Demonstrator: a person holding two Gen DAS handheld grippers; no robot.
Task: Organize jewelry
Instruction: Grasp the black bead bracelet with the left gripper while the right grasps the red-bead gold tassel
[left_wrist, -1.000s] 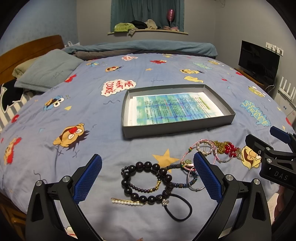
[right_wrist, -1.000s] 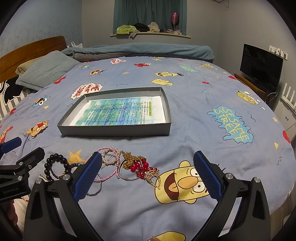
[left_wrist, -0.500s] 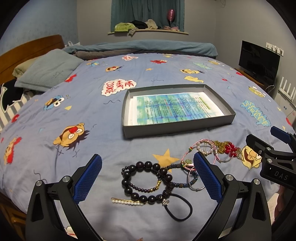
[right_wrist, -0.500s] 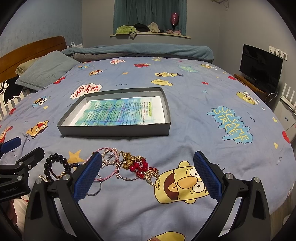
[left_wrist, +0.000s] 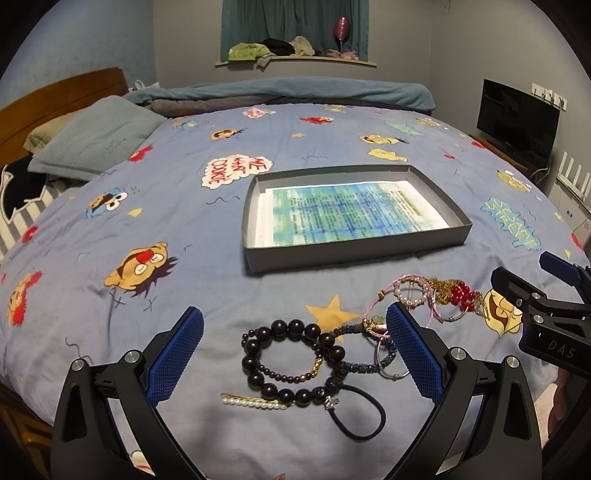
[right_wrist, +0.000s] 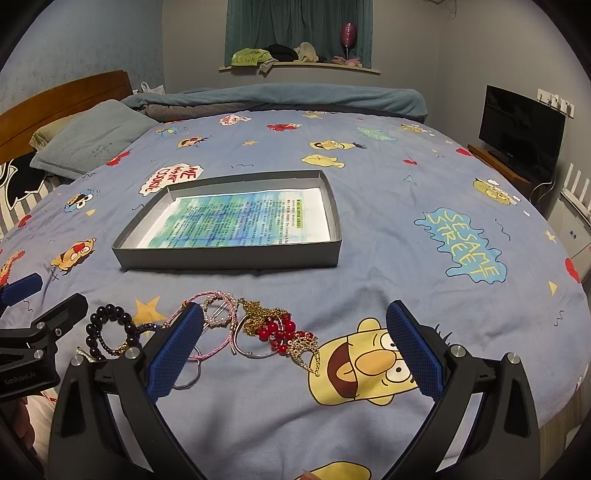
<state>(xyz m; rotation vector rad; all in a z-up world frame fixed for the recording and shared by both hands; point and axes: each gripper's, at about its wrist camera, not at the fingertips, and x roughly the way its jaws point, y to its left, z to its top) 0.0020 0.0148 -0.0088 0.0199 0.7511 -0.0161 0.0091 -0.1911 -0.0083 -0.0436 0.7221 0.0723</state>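
Left gripper (left_wrist: 294, 353) held wide open above a dark beaded bracelet (left_wrist: 293, 360), gripping nothing. Right gripper (right_wrist: 294, 347) likewise spread open and empty, low over the tangle of red beads and gold chain (right_wrist: 275, 326). Jewelry strewn in a loose row along the near edge of the cartoon-print bedspread (right_wrist: 406, 229): pearl hair clip (left_wrist: 255, 401) and black hair tie (left_wrist: 358, 417) nearest, pink cords (left_wrist: 406, 295) between the two clusters. Shallow gray box (left_wrist: 354, 251), lined with printed paper, set just beyond the row, apart from it.
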